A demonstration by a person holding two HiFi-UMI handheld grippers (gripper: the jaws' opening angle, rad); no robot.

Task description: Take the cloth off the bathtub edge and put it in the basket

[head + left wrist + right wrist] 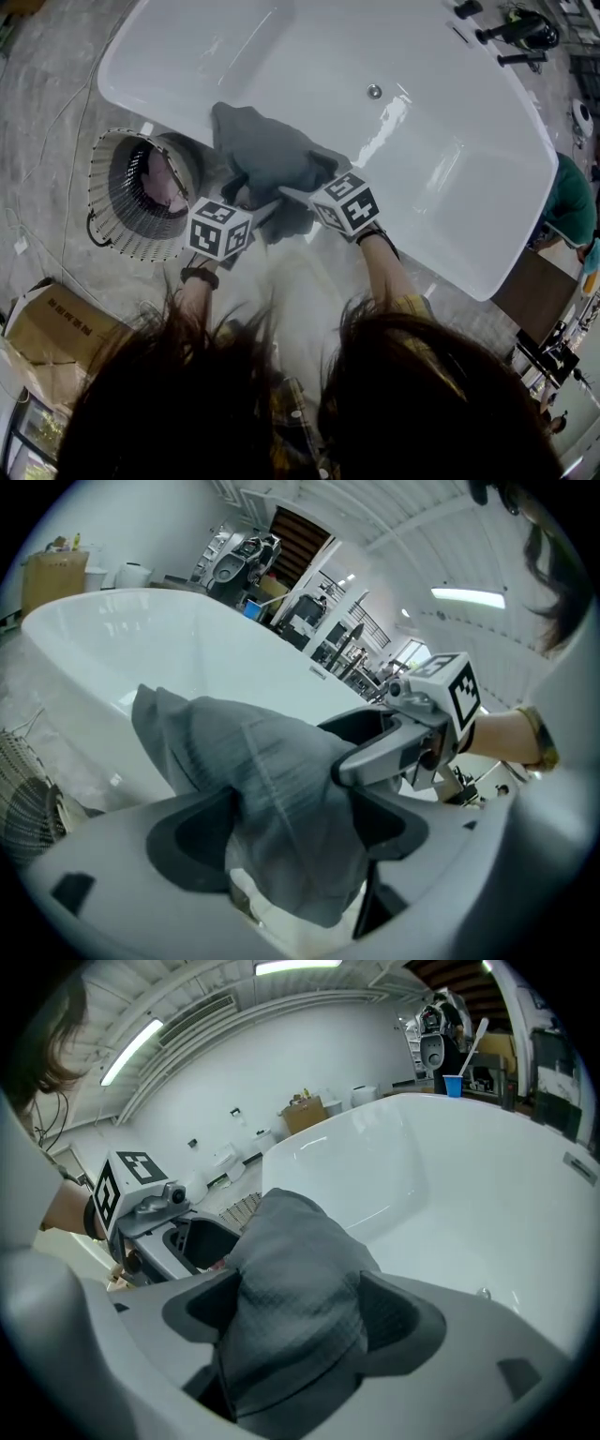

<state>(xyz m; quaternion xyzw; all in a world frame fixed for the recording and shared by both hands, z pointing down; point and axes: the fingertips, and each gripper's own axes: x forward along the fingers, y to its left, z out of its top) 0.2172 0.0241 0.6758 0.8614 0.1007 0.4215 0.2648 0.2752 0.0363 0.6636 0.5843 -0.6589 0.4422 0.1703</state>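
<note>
Your left tongs (281,829) and right tongs (295,1314) both stand spread wide and grip nothing. The grey cloth (267,155) is bunched in the gap of each, and its lower end is hidden beneath them. Just ahead, it drapes over the bathtub (394,131) edge. The basket (114,239) sits left of your left tongs, its inside hard to make out.
</note>
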